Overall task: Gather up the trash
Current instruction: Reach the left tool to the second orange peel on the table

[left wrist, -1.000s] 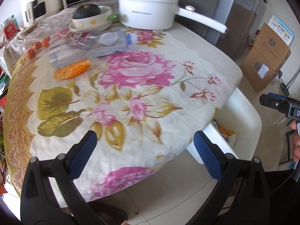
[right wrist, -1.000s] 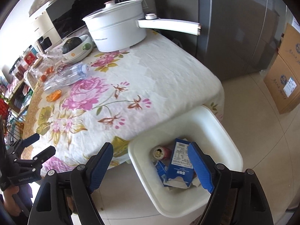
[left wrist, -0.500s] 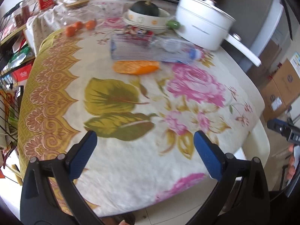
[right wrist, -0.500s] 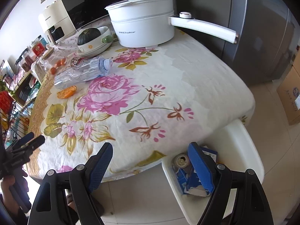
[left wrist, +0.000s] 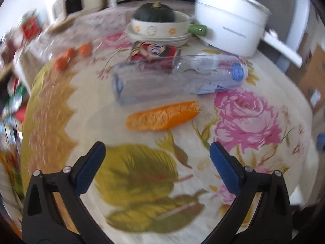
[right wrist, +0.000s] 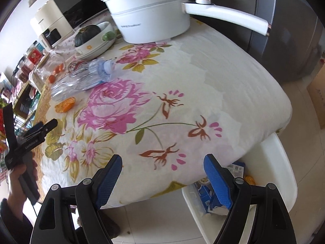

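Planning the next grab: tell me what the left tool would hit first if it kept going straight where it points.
Probably the flowered tablecloth just short of the orange peel, the nearest trash ahead of the open left tool; depth is uncertain in this blurred view.

Little lettering can be made out; the white pot [right wrist: 150, 18] at the far edge of the table bears a small dark line of print on its side, too small to read in the right wrist view and blurred in the left; the black left gripper [right wrist: 30, 134] carries a pale word along its body, illegible; the blue carton [right wrist: 211, 195] in the white bin [right wrist: 282, 174] shows printed panels and what looks like a code square, unreadable; a red label [right wrist: 35, 56] near the table's left edge shows a pale emblem only.
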The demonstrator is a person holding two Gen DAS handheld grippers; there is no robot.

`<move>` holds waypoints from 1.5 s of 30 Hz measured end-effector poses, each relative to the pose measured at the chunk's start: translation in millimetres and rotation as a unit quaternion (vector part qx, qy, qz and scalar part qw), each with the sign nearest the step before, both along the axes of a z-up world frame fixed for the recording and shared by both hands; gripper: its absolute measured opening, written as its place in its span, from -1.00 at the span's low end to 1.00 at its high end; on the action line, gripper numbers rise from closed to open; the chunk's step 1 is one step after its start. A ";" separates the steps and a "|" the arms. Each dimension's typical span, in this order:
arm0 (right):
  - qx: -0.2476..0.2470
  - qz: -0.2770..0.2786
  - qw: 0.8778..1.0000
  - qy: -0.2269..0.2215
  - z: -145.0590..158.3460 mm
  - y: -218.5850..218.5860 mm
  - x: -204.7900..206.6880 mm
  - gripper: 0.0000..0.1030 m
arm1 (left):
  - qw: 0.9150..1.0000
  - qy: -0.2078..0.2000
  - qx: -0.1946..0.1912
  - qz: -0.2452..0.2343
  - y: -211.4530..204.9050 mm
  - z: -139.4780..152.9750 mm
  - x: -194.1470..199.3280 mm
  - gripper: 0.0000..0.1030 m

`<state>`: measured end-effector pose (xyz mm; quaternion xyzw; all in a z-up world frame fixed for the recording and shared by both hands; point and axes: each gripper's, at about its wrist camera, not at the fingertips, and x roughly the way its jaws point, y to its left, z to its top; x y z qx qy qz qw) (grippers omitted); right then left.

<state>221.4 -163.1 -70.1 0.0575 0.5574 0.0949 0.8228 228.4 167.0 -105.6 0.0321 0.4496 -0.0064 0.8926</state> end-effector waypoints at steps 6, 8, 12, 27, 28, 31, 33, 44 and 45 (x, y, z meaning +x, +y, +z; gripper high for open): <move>-0.018 -0.029 0.999 0.012 -8.6 -36.5 1.4 0.63 | 0.995 0.025 0.015 -0.096 -8.7 -9.2 30.5 0.66; -0.015 -0.041 0.999 0.017 -9.6 -47.0 2.6 0.63 | 0.992 0.049 0.014 -0.119 -13.9 -15.8 39.9 0.47; -0.003 -0.055 0.998 0.023 -10.6 -59.3 2.7 0.63 | 0.989 0.072 0.013 -0.128 -17.6 -20.8 53.1 0.41; 0.001 -0.046 0.999 0.015 -6.2 -49.7 0.7 0.63 | 0.998 0.040 -0.042 -0.023 -2.8 -15.4 32.2 -0.84; 0.001 -0.044 0.999 0.013 -5.0 -48.1 -0.1 0.63 | 0.998 0.037 -0.053 -0.020 -2.2 -13.1 27.0 -0.85; 0.003 -0.037 0.999 0.010 -2.4 -42.9 -1.4 0.63 | 0.997 0.031 -0.075 -0.013 -2.5 -6.0 10.7 -0.91; 0.005 -0.034 0.999 0.007 -0.9 -39.4 -1.8 0.63 | 0.996 0.031 -0.088 -0.006 -2.4 -1.4 -0.7 -0.92; 0.031 -0.016 0.999 0.005 5.2 -15.2 -3.8 0.63 | 0.993 0.041 -0.100 0.049 -0.3 2.6 -47.5 0.58; 0.032 -0.015 0.999 0.006 5.0 -14.0 -4.2 0.63 | 0.992 0.046 -0.101 0.054 0.4 0.8 -47.8 0.58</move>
